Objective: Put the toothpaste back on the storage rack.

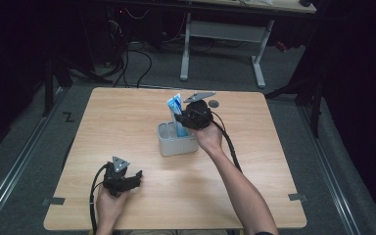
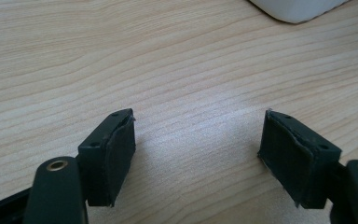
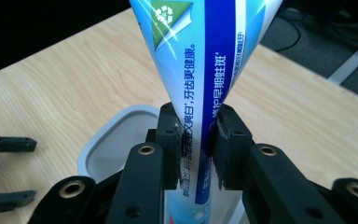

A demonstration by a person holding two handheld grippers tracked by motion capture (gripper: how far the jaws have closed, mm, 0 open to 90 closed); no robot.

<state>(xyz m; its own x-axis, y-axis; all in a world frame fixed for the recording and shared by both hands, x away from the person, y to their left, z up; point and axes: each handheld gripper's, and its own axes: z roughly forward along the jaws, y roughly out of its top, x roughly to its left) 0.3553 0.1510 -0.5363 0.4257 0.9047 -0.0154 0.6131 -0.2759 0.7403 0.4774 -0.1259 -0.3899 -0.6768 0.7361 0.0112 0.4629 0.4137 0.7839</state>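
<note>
Grey floor (image 1: 39, 147), cables (image 1: 137, 63), white desk frame (image 1: 225, 34) behind

toothpaste tube (image 1: 176, 108) upright in holder (image 1: 176, 143), holder mid-table (image 1: 127, 122)

Right gripper (image 3: 199, 144) clamped on a blue-and-white toothpaste tube (image 3: 205, 56), both black pads pressed against its narrow lower part. Tube upright, flaring wide toward the top edge; green square with recycling symbol and lines of printed characters visible on its face. Lower end of tube descending past the jaws over a grey holder (image 3: 103, 140) with rounded rim, standing on a light wooden table (image 3: 65, 84). Other gripper's two black jaws (image 3: 9, 170) at far left edge, spread apart, nothing between them. Dark floor and cables beyond the table's far edge.
</note>
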